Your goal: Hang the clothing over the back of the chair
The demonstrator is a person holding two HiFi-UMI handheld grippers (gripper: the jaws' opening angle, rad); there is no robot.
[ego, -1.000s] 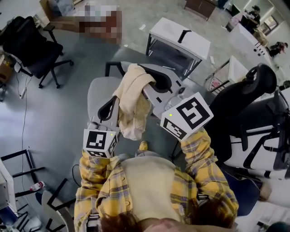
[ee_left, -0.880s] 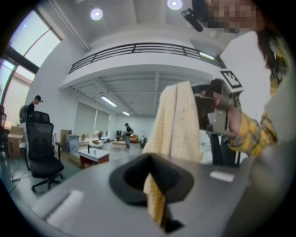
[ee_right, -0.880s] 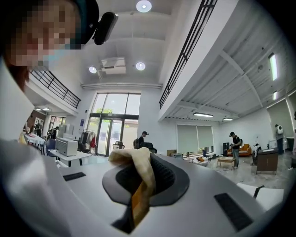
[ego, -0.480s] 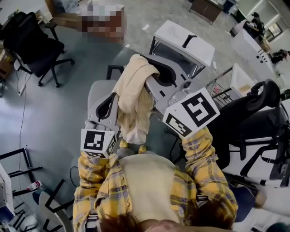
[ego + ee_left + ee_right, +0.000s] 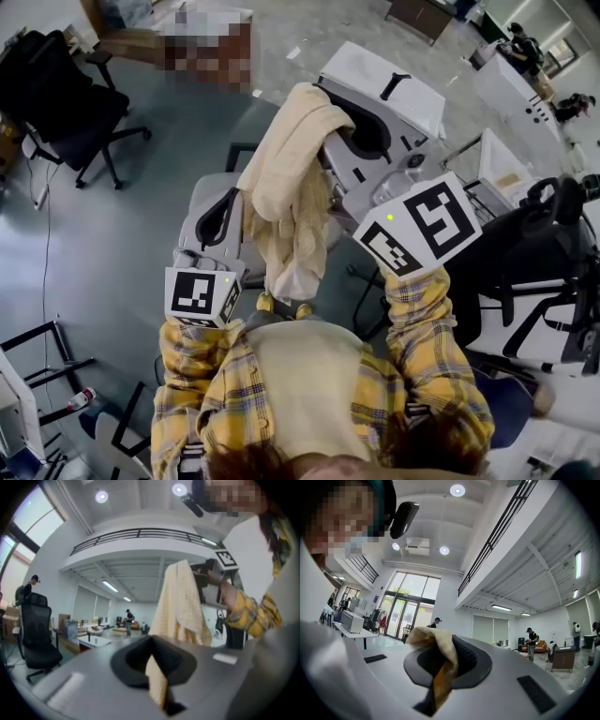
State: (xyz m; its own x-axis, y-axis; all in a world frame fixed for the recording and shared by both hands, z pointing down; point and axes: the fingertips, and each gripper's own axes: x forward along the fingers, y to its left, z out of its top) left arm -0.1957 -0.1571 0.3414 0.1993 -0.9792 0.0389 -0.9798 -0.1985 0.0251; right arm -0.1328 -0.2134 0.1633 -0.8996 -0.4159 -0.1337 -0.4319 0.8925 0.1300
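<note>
you hold a cream knitted garment (image 5: 291, 178) up over the grey padded office chair (image 5: 195, 192), the cloth hanging from both grippers in long loose folds that fall past the chair's near edge toward your feet. your left gripper (image 5: 158, 686), low and just above the chair's seat, has its jaws pressed together on a thin edge of the fabric, which runs up out of them to the hanging bulk. your right gripper (image 5: 437, 686), raised higher and off the chair's right side, is closed down on a bunched fold of the same garment, the cloth spilling over the top of the jaws. the garment is not yet draped over the chair; whether its lowest fold brushes the seat cannot be told. your yellow plaid sleeves (image 5: 192, 366) reach in from the chair's near side. a black office chair (image 5: 70, 103) stands well apart on the grey chair's left, on the grey floor (image 5: 122, 244), and a white table (image 5: 380, 75) stands beyond the grey chair, behind the lifted cloth.
</note>
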